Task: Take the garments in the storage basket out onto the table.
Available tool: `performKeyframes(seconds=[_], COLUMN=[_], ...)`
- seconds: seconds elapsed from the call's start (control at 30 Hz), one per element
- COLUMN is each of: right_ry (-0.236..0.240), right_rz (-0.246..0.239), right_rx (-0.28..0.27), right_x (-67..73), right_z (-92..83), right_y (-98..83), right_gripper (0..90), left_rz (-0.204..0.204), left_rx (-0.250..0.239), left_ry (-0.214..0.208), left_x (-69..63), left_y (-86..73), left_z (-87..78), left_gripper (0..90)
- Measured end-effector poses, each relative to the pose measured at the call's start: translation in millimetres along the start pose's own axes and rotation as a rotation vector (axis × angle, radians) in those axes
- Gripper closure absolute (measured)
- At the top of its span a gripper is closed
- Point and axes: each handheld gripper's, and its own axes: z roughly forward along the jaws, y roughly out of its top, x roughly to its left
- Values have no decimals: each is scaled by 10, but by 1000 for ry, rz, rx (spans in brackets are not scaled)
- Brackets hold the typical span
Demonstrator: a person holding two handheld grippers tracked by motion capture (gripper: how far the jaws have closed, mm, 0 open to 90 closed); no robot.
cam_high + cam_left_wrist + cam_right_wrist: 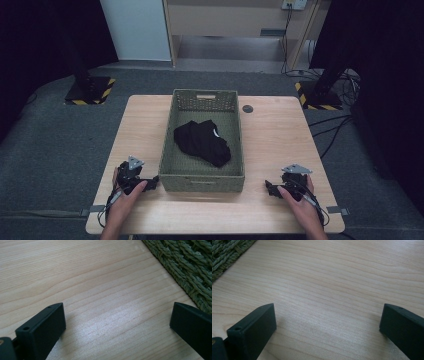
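Left gripper (151,182) and right gripper (270,188) rest on the wooden table (275,135), jaws wide apart (nothing between them), flanking the woven basket (202,181)

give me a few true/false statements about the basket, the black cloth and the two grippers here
1. The black cloth lies inside the woven basket. True.
2. The left gripper is shut on the cloth. False: its jaws stand wide apart over bare wood beside the basket.
3. The right gripper is open and holds nothing. True.
4. The basket stands at the table's right edge. False: it sits about midway across the wooden table, between the two grippers.
5. A small dark round disc lies inside the basket. False: it is on the table just right of the basket's far corner.
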Motion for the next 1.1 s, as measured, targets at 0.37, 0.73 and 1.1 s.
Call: performKeyframes(seconds=[0.37, 0.73, 1.1], right_ry=[13, 24, 38], right_rz=[-8, -24, -32], right_rx=[-5, -14, -31], right_x=[14, 42, 66], right_z=[-20, -97, -239], right_y=[-2, 52, 177], right_gripper=[28, 31, 31], left_rz=[0, 0, 0], left_rx=[0, 0, 0], left_ry=[0, 0, 0], left_x=[0, 0, 0], left_y=[0, 0, 0], left_z=[0, 0, 0], left_gripper=[0, 0, 0])
